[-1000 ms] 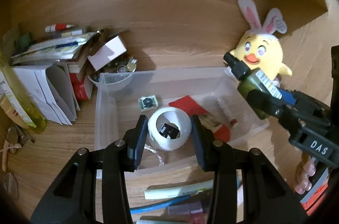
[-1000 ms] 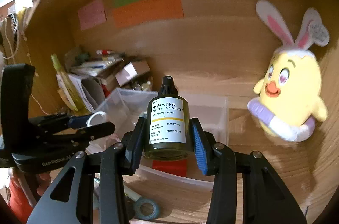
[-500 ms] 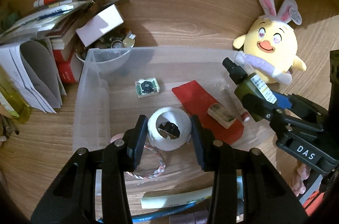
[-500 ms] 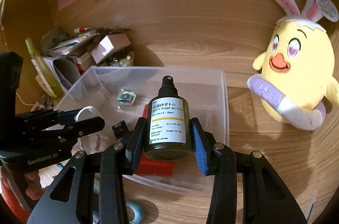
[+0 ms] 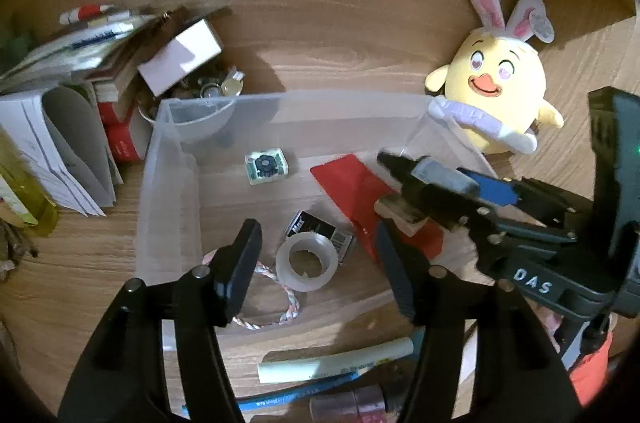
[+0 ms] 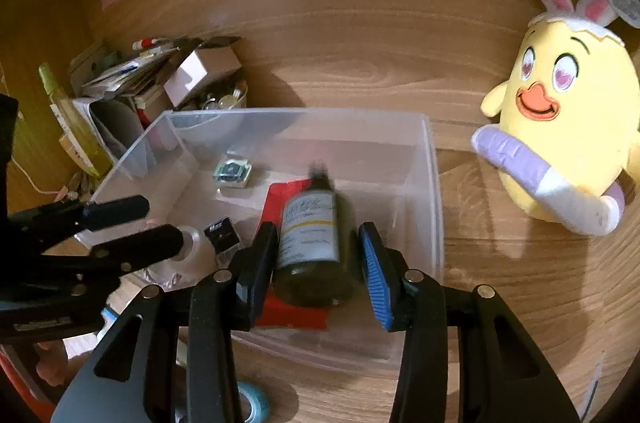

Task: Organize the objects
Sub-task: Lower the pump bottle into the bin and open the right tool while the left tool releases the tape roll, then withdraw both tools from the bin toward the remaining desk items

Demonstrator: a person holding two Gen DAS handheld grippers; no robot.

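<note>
Left wrist view: the left gripper [image 5: 320,259] is hanging released over the clear plastic bin [image 5: 280,103], where the tape roll [image 5: 307,262] is lying beside a braided cord [image 5: 288,303]; the right gripper [image 5: 432,183] is reaching in from the right.

Right wrist view: the right gripper [image 6: 318,259] is standing released around the pump bottle [image 6: 312,239], blurred, over a red card [image 6: 288,311]; a chick plush [image 6: 560,143] is sitting right.

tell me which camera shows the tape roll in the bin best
The left wrist view: the tape roll lies in full sight on the floor of the clear bin, between the open left tongs. In the right wrist view only a sliver shows behind a left tong finger.
</note>
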